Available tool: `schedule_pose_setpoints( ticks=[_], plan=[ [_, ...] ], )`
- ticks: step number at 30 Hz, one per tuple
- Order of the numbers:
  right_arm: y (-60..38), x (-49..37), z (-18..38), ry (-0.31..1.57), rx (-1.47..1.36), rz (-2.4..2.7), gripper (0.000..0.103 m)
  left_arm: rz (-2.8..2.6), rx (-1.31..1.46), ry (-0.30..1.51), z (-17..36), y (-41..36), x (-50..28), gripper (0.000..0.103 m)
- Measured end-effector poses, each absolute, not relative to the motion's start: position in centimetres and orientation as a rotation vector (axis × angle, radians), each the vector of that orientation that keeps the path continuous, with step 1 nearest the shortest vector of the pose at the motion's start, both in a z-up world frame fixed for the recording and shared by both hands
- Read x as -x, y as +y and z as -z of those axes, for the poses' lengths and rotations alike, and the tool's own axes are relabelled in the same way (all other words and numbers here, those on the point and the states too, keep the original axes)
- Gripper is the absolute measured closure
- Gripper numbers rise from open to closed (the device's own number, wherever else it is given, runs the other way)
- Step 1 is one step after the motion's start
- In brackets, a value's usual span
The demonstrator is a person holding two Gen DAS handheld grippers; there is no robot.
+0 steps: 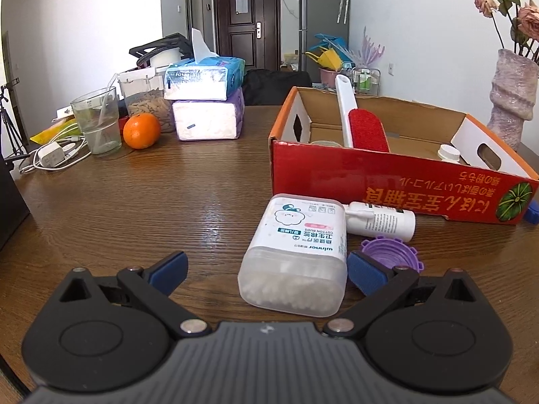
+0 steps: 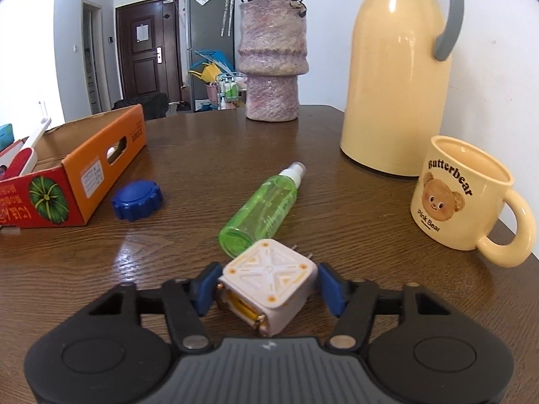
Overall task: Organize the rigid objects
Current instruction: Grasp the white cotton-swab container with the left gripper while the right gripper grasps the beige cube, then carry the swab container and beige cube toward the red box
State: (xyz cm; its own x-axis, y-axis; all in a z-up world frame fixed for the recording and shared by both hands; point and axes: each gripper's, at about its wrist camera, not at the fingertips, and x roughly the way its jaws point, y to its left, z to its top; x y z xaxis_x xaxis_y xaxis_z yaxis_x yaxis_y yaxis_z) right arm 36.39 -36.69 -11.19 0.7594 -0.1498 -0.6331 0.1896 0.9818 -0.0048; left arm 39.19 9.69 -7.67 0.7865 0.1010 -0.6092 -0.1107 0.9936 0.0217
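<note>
In the left wrist view, a clear box of cotton buds (image 1: pixel 296 256) lies on the wooden table (image 1: pixel 134 202) between the wide-apart fingers of my left gripper (image 1: pixel 267 272), which is open; the right pad (image 1: pixel 367 276) sits close beside the box. Behind it lie a white bottle (image 1: pixel 384 220) and a purple cap (image 1: pixel 392 252). The red cardboard box (image 1: pixel 387 178) holds a red lint brush (image 1: pixel 360 124). In the right wrist view, my right gripper (image 2: pixel 267 289) is shut on a white and orange plug cube (image 2: pixel 269 282), with both blue pads against its sides. A green spray bottle (image 2: pixel 262 208) lies just beyond.
A blue cap (image 2: pixel 136 200) lies beside the red box (image 2: pixel 77 175). A cream mug (image 2: pixel 465 202), a yellow thermos (image 2: pixel 397 77) and a pink vase (image 2: pixel 273 57) stand to the right. Tissue packs (image 1: pixel 205 101), an orange (image 1: pixel 141 131), a glass (image 1: pixel 97 121) and a charger (image 1: pixel 50 156) crowd the far left.
</note>
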Motion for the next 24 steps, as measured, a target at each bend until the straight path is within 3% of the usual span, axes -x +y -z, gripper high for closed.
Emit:
schedule_pose_setpoints(
  ticks=[14,17,20,24],
  plan=[
    [-36.6,-36.4,11.1,0.681,-0.058,0.191,0.046,-0.097,0.004,0.687,8.5,9.4,-41.0,0.004],
    [-36.5,-36.4,11.1,0.68,-0.053,0.197,0.046,-0.08,0.009,0.698,8.7,9.4,-41.5,0.014],
    [-36.4,-36.3,11.1,0.678,-0.053,0.205,0.046,-0.043,0.011,0.708,8.8,9.2,-41.7,0.033],
    [-36.3,-36.2,11.0,0.675,-0.053,0.217,0.046,-0.048,-0.001,0.7,8.8,9.0,-41.5,0.036]
  ],
)
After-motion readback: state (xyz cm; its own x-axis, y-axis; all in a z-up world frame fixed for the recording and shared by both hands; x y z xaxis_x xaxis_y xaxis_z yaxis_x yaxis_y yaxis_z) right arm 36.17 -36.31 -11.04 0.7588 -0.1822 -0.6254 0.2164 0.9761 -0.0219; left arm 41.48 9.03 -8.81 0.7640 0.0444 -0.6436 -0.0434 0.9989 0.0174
